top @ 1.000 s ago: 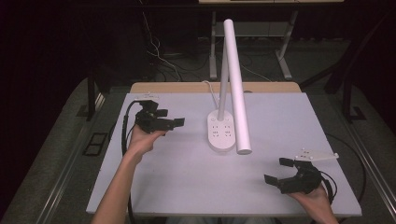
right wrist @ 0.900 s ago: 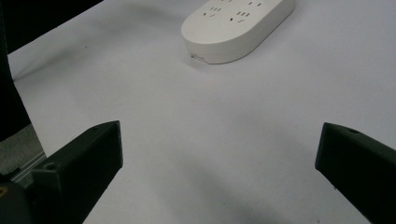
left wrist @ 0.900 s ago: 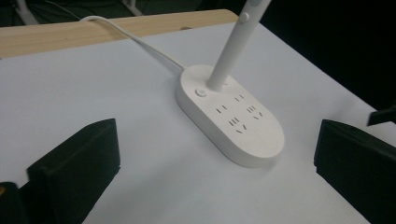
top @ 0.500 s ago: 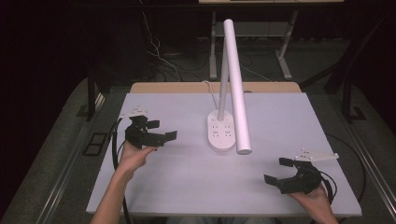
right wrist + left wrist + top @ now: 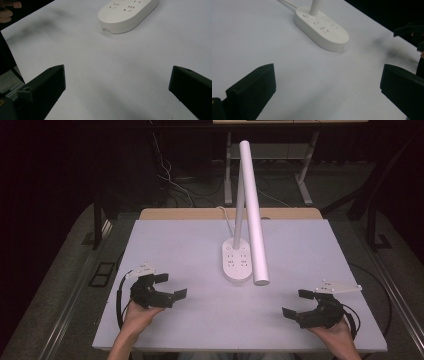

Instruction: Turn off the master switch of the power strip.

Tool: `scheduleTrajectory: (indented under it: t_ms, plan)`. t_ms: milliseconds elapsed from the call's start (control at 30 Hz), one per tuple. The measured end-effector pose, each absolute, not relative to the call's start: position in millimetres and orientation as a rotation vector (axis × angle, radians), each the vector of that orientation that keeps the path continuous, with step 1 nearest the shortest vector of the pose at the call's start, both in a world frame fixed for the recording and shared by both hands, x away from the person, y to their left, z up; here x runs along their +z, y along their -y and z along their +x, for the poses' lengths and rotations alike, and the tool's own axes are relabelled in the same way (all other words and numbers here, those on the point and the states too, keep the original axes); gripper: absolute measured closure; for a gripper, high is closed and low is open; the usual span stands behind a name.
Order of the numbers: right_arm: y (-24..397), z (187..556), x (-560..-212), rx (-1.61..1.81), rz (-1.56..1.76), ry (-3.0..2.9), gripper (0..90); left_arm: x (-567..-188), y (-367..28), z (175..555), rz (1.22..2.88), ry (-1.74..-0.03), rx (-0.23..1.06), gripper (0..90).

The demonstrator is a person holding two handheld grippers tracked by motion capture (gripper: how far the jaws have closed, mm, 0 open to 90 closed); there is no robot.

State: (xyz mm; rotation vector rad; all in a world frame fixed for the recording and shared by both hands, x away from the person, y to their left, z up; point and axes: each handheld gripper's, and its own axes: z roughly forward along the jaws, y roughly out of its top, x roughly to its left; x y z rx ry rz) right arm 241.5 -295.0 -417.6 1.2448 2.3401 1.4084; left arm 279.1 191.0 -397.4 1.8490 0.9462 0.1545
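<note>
White plastic desk lamp (image 5: 239,262) stands mid-table, untouched; left gripper (image 5: 167,287) and right gripper (image 5: 297,304) rest apart, jaws wide, empty, likely idle.

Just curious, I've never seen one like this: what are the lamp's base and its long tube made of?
The lamp base looks like matte white moulded plastic: smooth rounded edges, socket slots on top. The lamp tube appears the same white, evenly smooth; whether plastic or painted metal, I can't tell.

This looks like a lab room. A plain white table (image 5: 200,245) stands in a dark space, with a white lamp (image 5: 252,210) on it. Loose cables (image 5: 172,182) lie on the grey floor (image 5: 65,270) behind.
</note>
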Motion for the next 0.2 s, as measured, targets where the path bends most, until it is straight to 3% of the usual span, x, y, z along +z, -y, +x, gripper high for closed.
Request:
scheduleTrajectory:
  t_ms: [200]
  plan:
    - [294.9, 240.9, -417.9, 1.41, 1.253, -2.334, 0.0, -411.6, -191.5, 263.0, 1.873, -0.945, 0.126, 0.0]
